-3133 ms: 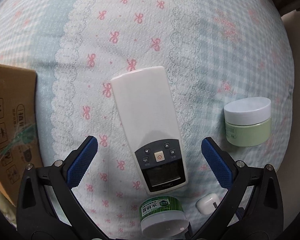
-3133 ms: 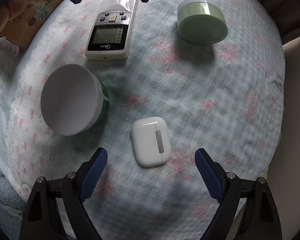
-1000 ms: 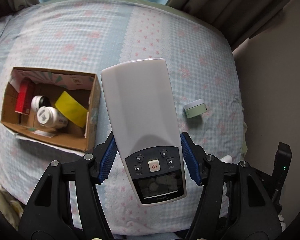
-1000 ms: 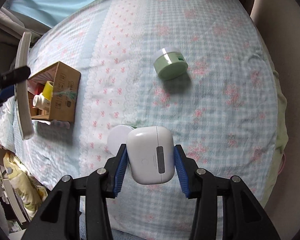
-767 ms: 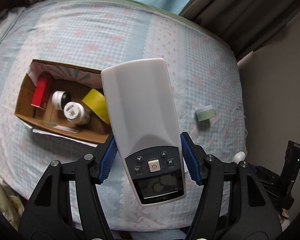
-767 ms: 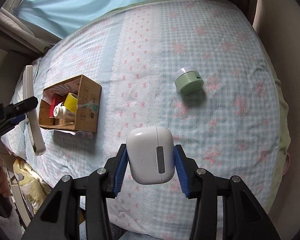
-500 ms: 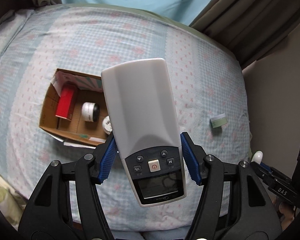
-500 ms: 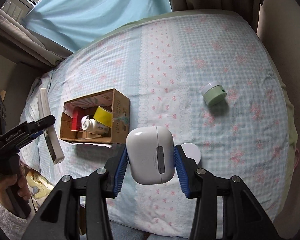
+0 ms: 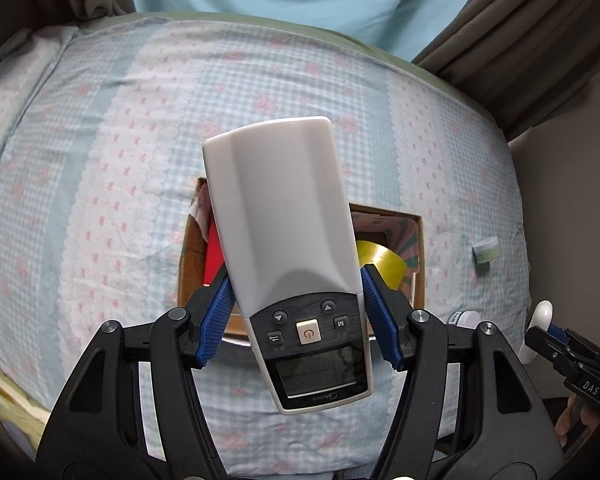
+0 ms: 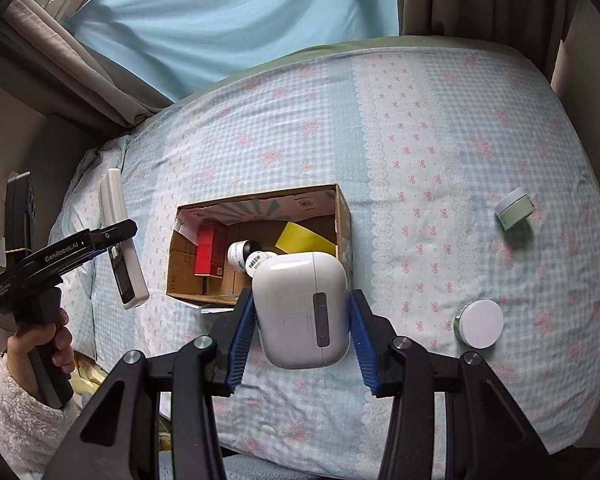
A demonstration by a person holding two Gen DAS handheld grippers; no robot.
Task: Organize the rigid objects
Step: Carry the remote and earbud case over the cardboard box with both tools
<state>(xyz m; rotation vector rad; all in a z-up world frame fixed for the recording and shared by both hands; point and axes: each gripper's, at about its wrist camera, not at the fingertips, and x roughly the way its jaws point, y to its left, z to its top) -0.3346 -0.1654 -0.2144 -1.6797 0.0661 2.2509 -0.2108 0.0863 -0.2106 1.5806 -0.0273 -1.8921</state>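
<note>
While both loads hang above the bed, the left gripper (image 9: 296,312) clamps the remote control (image 9: 288,240) and the right gripper (image 10: 302,334) clamps the earbud case (image 10: 300,312). Transport step: next, lower each into the cardboard box (image 10: 342,216), then release.

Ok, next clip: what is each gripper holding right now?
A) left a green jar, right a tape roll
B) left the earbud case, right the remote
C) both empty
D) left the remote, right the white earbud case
D: the left gripper is shut on the remote, and the right gripper is shut on the white earbud case, both above the bed.
</note>
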